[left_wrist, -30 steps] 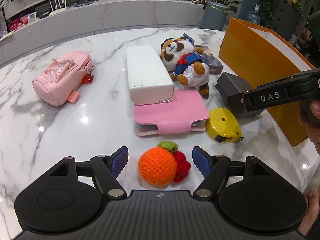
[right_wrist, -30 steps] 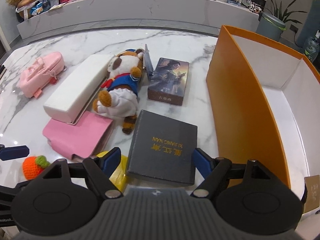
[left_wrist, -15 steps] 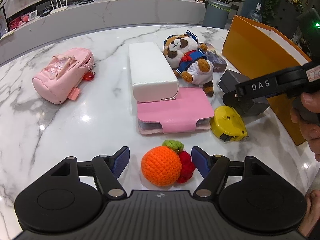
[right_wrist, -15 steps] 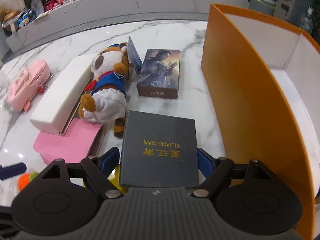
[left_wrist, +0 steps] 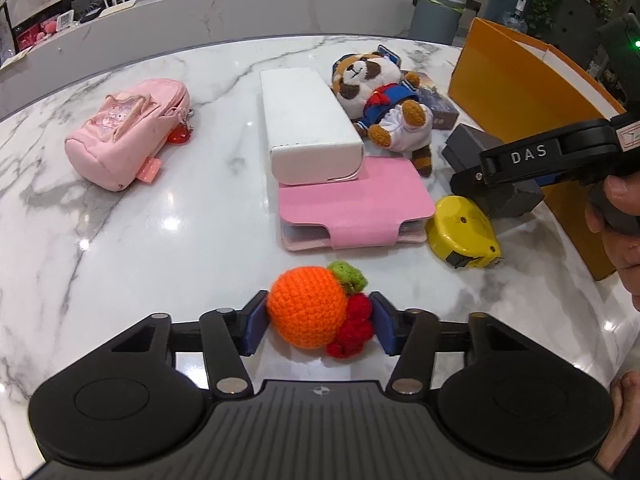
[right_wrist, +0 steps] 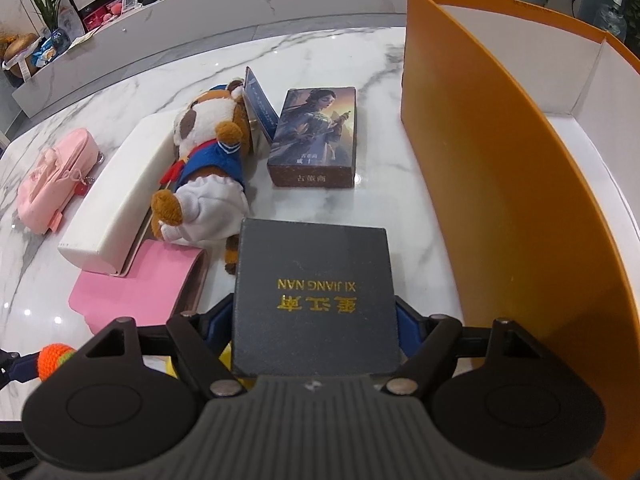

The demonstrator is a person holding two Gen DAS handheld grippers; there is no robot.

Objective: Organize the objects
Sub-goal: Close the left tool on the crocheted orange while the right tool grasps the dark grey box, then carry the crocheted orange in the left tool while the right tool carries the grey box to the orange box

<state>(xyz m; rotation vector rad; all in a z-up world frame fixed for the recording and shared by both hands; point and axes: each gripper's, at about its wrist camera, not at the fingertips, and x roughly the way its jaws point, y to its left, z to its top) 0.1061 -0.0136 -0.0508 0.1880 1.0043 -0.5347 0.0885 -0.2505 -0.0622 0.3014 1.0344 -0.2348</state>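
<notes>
White marble table is crowded. Left gripper fingers just squeezed in on the knitted orange near the front edge. Right gripper fingers just closed on the dark box, beside the orange bin. Both look ready to lift; open room is at the left edge.

A white marble table bore a pink pouch, pink wallet, yellow tape measure and orange box
</notes>
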